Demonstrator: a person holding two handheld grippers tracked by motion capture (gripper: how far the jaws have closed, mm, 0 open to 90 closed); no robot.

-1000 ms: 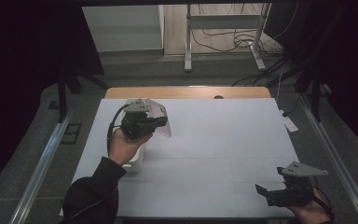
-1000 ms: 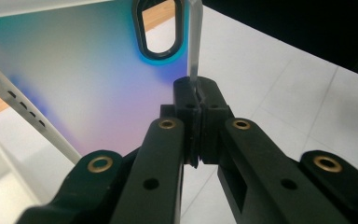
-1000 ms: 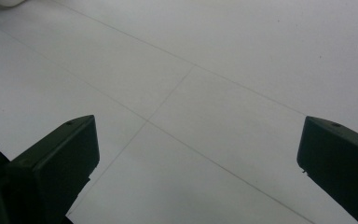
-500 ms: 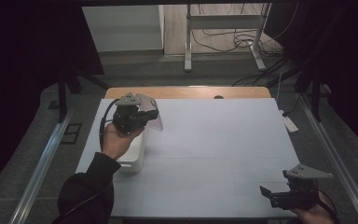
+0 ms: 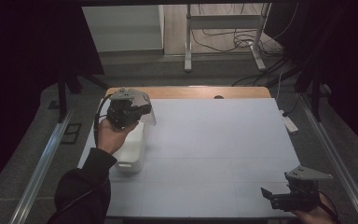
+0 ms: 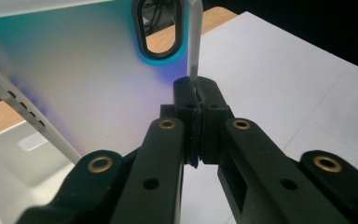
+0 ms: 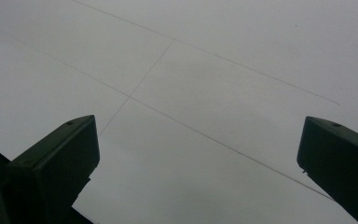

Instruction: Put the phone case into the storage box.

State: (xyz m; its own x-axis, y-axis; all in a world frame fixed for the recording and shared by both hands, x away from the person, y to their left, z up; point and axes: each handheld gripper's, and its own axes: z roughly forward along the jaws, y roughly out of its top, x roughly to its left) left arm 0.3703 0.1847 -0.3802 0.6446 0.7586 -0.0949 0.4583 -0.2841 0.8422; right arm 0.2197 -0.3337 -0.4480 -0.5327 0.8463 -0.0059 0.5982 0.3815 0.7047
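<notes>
A thin translucent board (image 6: 88, 79) with an oval handle hole is pinched at its edge by the left tool (image 6: 196, 100), jaws clamped tight on it, above a white bin (image 5: 133, 151) at the counter's (image 5: 214, 140) left side. The right tool (image 5: 279, 199) is held wide open and empty near the front corner. The board is best kept upright and lowered slowly — a tilt could catch the bin's rim.

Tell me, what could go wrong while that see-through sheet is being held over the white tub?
The left gripper pinches only the thin edge of the clear sheet, so it could swivel or slip out. Lowered carelessly, the sheet could catch the rim of the white tub and nudge it across the table. The right gripper sits far off, open, no help steadying.
</notes>
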